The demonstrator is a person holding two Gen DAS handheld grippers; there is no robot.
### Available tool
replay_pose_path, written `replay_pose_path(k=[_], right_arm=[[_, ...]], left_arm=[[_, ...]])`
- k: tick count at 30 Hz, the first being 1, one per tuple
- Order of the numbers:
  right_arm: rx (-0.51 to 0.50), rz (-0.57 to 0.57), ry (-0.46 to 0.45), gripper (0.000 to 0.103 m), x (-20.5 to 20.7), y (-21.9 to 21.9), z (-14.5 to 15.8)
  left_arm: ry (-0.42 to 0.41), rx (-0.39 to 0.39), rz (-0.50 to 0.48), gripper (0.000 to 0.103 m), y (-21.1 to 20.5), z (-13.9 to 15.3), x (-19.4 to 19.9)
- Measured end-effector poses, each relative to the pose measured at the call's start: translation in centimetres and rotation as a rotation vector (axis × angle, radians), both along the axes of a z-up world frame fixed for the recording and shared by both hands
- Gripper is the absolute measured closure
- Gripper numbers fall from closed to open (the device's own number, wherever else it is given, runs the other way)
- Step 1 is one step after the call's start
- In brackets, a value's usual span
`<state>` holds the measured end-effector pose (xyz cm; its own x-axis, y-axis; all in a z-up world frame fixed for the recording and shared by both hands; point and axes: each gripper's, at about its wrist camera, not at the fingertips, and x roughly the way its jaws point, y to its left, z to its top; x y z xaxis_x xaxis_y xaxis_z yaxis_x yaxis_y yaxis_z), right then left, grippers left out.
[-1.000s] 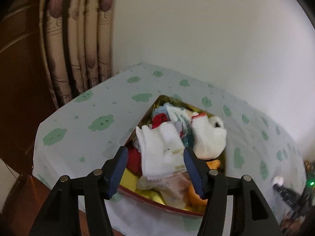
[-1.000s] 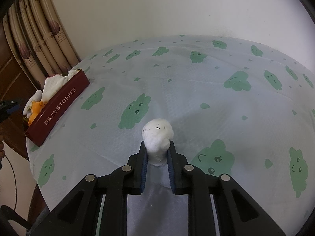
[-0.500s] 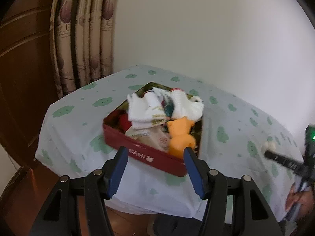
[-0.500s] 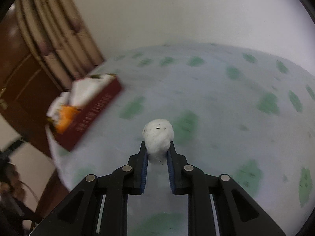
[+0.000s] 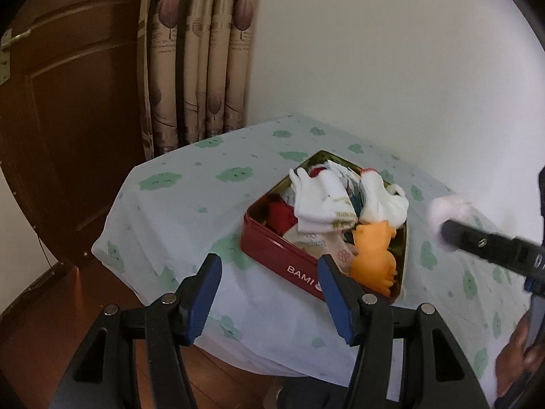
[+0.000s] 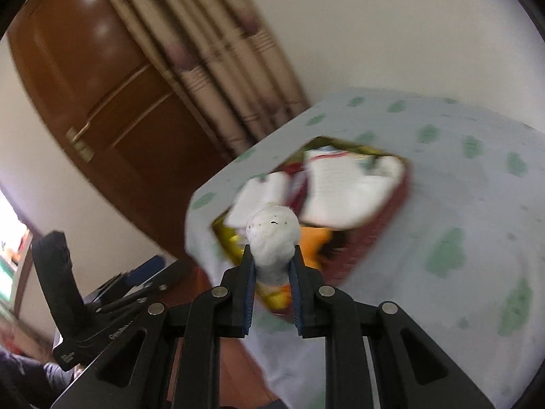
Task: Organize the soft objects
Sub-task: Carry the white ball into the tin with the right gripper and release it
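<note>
Ahead of your right gripper [image 6: 271, 266] the tin [image 6: 381, 228] and its socks [image 6: 344, 187] smear into blur, the ball [image 6: 272, 238] hides the tin's middle, and your hand [image 5: 517, 358] is cut off at the left view's edge.

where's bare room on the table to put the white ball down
Bare cloth lies between the red tin and the curtain-side table corner, and right of the tin toward the wall. The tin itself is heaped with socks and an orange toy.
</note>
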<state>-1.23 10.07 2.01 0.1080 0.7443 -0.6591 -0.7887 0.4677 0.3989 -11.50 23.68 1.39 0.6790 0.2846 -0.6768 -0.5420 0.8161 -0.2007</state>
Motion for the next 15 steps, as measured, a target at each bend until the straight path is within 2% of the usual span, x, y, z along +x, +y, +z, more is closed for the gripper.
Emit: replay_pose_path(k=[4, 7, 15], right_arm=[[-0.042, 0.054, 0.01, 0.085, -0.6, 2.9, -1.6], [-0.082, 0.07, -0.015, 0.085, -0.7, 4.4, -2.7], [-0.16, 0.099, -0.053, 0.084, -0.7, 6.5, -5.1]], left_arm=[[0.005, -0.028, 0.001, 0.043, 0.5, -0.2, -0.1], [0.021, -0.043, -0.012, 0.043, 0.6, -0.4, 0.3], [0.029, -0.049, -0.021, 0.043, 0.7, -0.6, 0.5]])
